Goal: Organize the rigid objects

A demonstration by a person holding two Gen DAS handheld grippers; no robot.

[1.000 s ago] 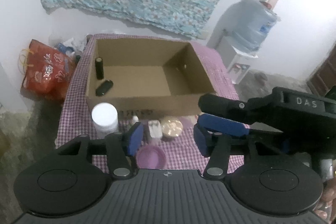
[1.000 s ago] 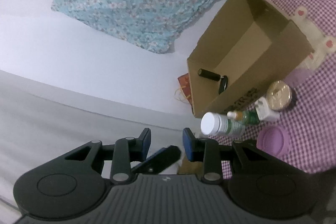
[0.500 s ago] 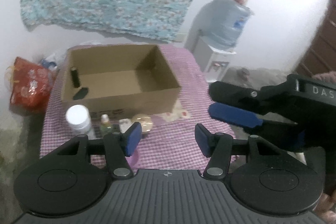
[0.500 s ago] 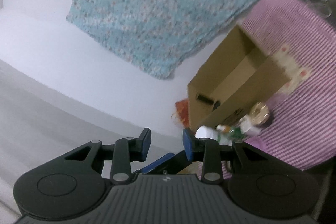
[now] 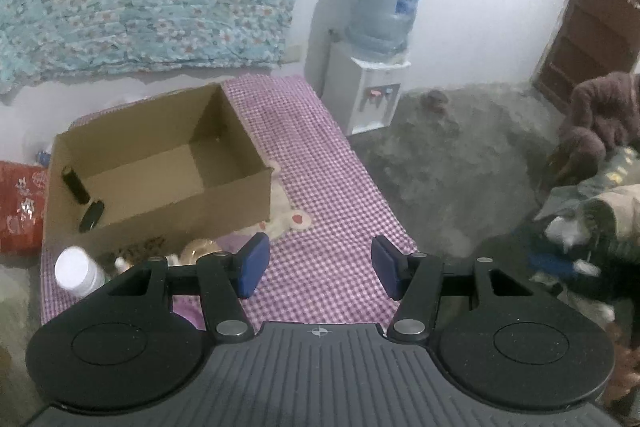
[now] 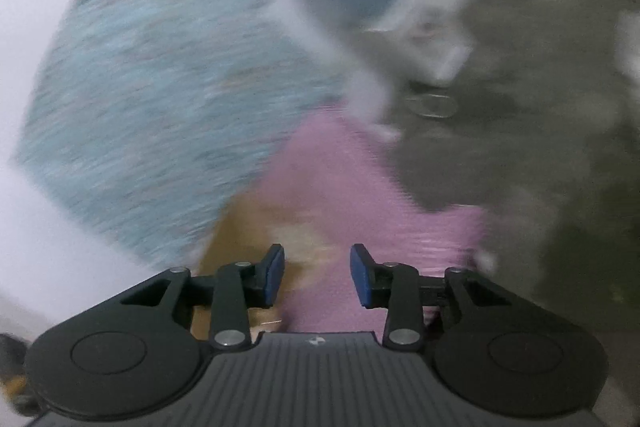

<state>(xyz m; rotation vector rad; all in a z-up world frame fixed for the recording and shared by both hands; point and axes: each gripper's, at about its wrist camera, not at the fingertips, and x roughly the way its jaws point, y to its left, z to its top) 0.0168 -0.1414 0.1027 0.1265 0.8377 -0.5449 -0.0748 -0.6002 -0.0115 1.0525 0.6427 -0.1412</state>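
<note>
Cardboard box (image 5: 160,179) sits at the table's (image 5: 332,187) far-left corner, two dark items in its left end. White-capped bottle (image 5: 76,273) stands at the near-left edge. Left gripper (image 5: 316,267) moderately spread, empty. Right gripper (image 6: 317,275) opening, nothing between; view blurred.

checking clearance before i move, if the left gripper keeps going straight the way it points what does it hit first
Most likely the bare checkered tablecloth: the left gripper, jaws open and empty, aims down at it, right of the cardboard box. Nothing stands between, though depth is hard to judge.
</note>
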